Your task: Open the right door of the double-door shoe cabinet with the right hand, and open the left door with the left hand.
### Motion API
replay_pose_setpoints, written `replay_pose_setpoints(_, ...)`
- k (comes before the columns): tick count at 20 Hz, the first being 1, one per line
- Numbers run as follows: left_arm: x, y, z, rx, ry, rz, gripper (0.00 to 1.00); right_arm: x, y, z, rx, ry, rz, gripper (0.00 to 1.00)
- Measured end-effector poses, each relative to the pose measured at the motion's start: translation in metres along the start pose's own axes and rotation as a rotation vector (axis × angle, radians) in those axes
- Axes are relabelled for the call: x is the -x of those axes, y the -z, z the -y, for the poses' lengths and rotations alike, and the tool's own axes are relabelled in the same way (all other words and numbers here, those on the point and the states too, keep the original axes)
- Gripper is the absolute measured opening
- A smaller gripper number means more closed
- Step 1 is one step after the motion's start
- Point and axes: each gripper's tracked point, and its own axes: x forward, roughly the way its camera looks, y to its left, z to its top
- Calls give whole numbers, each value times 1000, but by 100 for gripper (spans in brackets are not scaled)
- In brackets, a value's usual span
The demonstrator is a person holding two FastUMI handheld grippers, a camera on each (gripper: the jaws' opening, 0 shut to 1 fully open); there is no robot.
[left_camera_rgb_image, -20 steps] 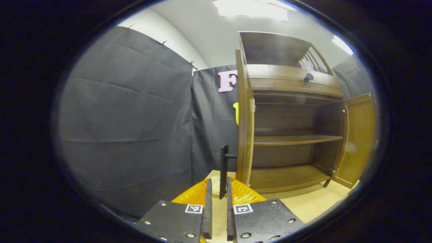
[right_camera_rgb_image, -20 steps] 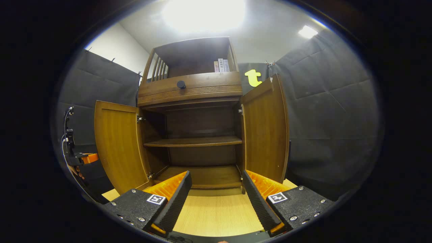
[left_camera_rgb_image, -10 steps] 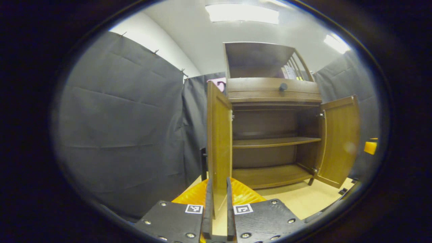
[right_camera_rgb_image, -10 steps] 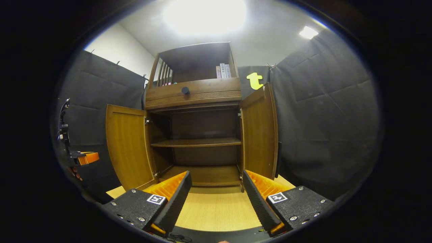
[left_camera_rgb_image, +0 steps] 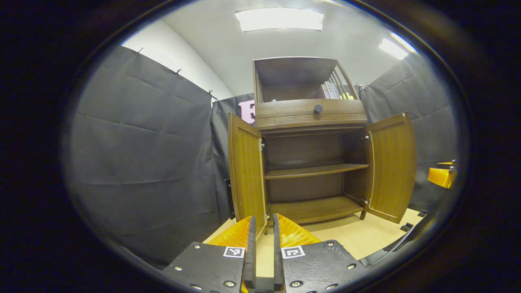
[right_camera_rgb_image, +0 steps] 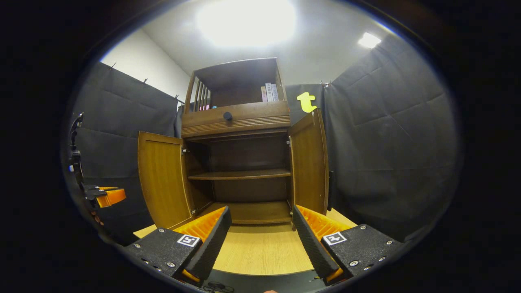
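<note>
Looks basically done: the shoe cabinet [right_camera_rgb_image: 238, 162] sits on the surface with left door [right_camera_rgb_image: 163, 177] and right door [right_camera_rgb_image: 310, 162] both swung wide, left claw [left_camera_rgb_image: 262, 248] nearly closed on nothing, right claw [right_camera_rgb_image: 262, 236] spread open and empty, so next is probably just backing off.

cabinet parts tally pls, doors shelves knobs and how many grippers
open doors: 2, left door and right door
shelves behind them: 2, middle shelf and bottom shelf
knob: 1
grippers: 2, left gripper and right gripper
total: 7
</note>
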Motion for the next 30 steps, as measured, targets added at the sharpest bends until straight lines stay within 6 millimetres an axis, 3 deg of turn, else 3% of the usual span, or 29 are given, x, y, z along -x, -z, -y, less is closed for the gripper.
replay_pose_setpoints(3, 10, 4, 0, -2, -7, 2, 22, 7, 1, -4, -6, -2, -1, 94)
replay_pose_setpoints(9, 30, 4, 2, -15, 0, 10, 60, 14, 2, -9, -15, -9, 0, 94)
replay_pose_setpoints(14, 42, 6, -9, -4, -43, 10, 92, 18, 2, -11, -14, -16, 1, 94)
replay_pose_setpoints(15, 44, 6, -10, -7, -48, 8, 87, 19, 0, -11, -12, -16, 6, 94)
replay_pose_setpoints(16, 43, 6, -10, -13, -50, 8, 98, 20, -2, -11, -9, -15, 10, 94)
replay_pose_setpoints(23, 47, 1, -2, -19, -36, 18, 99, 22, -3, -6, -9, -7, 11, 94)
replay_pose_setpoints(25, 46, -2, -1, -28, -35, 23, 92, 22, -2, -6, -12, -10, 7, 94)
replay_pose_setpoints(30, 43, -6, 8, -33, -26, 40, 93, 19, -3, -2, -11, -8, 8, 94)
